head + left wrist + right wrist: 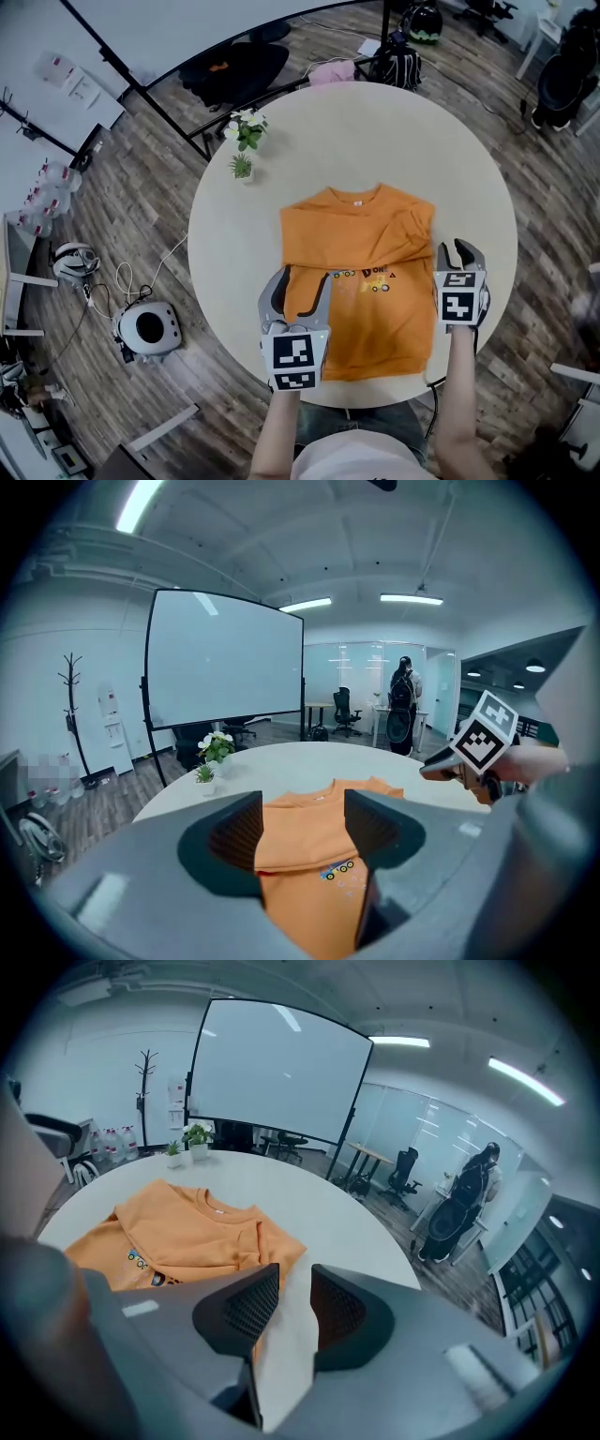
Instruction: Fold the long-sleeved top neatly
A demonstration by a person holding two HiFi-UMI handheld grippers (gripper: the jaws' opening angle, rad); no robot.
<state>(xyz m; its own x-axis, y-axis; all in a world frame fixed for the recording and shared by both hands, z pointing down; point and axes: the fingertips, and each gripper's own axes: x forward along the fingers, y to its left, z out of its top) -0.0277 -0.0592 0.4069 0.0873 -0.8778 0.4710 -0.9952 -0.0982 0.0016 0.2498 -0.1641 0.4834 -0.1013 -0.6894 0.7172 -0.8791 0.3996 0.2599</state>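
On the round table (pixel 469 178) the orange long-sleeved top (pixel 361 230) lies flat, neck away from the person, w/ a sleeve folded across the chest. That sleeve covers part of the print, so I can't read it tbh. In the head view the top's near-left corner is hidden behind the left gripper (pixel 300 286), and both forearms get cut off at the bottom edge. The left gripper hangs over the top's left side, pointing fwd and a bit down. Its jaws are wide apart, nothing pinched, just fabric showing below the gap. The right gripper (pixel 454 251) is just off the top's right edge, tilted down steeper. Its jaws are a narrow gap apart w/ only bare table in between, the fabric edge just beside one jaw. Two small potted plants (pixel 244 141) stand near the far-left rim.
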